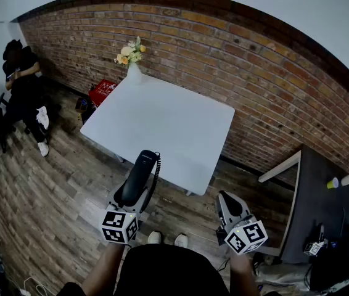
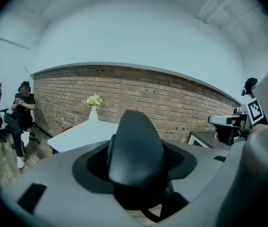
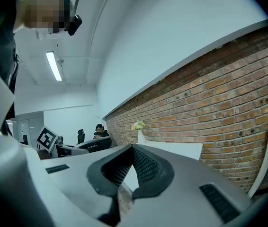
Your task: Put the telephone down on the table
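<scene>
White bench (image 1: 187,128) ahead. The telephone (image 1: 139,176) is in the air just short of the bench's near edge, over the floor. Looks like rigid, smooth plastic, lightish and probably slippery, so gripping across the handle seems best. My left claw (image 1: 134,196) pinches its lower end, jaws spread wide. My right claw (image 1: 226,203) is pressed together, empty.

a white table (image 1: 168,125) stands on the wooden floor (image 1: 45,190); a white vase (image 1: 134,74) with flowers (image 1: 129,52) sits on the tabletop at its far left corner
</scene>
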Motion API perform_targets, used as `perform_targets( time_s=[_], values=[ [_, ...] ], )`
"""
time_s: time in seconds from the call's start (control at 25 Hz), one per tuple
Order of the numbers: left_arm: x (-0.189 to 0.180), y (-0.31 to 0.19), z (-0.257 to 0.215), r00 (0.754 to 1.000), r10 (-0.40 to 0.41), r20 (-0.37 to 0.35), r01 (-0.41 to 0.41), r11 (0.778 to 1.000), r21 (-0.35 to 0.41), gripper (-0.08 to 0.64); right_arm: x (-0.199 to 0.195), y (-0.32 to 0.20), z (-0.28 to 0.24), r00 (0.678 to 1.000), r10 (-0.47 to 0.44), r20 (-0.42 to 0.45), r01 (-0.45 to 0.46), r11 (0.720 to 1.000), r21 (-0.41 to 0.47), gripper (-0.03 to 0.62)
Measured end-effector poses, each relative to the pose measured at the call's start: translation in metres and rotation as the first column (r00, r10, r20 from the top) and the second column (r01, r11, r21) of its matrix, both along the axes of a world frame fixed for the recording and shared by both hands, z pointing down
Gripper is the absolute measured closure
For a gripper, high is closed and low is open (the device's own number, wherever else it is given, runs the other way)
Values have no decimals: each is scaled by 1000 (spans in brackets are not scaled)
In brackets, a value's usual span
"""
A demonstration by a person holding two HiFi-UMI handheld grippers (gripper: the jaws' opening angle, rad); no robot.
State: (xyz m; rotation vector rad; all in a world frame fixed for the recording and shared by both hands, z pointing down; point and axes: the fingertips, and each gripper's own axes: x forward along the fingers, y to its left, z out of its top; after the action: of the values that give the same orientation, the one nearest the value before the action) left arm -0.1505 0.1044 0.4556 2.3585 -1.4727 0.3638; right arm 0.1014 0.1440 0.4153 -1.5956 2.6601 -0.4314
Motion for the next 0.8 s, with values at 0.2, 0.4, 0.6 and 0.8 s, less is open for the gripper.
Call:
perform_targets(
  time_s=[0.2, 0.4, 0.6, 0.8],
  values=[
    [-3, 10, 1, 1000, 9, 6, -9, 1000, -4, 281, -4, 10, -1, 1000, 4, -4, -4, 1000, 1, 571],
    [-10, 13, 3, 1000, 29, 3, -29, 1000, -5, 281, -11, 19, -1, 1000, 27, -15, -27, 1000, -4, 571],
    [-19, 12, 4, 999, 52, -4, -52, 999, -3, 281, -19, 25, -1, 999, 54, 1, -54, 999, -5, 571],
    [-29, 10, 5, 997, 78, -11, -78, 997, 1, 281, -28, 28, -2, 996, 89, 9, -89, 996, -10, 569]
  ],
)
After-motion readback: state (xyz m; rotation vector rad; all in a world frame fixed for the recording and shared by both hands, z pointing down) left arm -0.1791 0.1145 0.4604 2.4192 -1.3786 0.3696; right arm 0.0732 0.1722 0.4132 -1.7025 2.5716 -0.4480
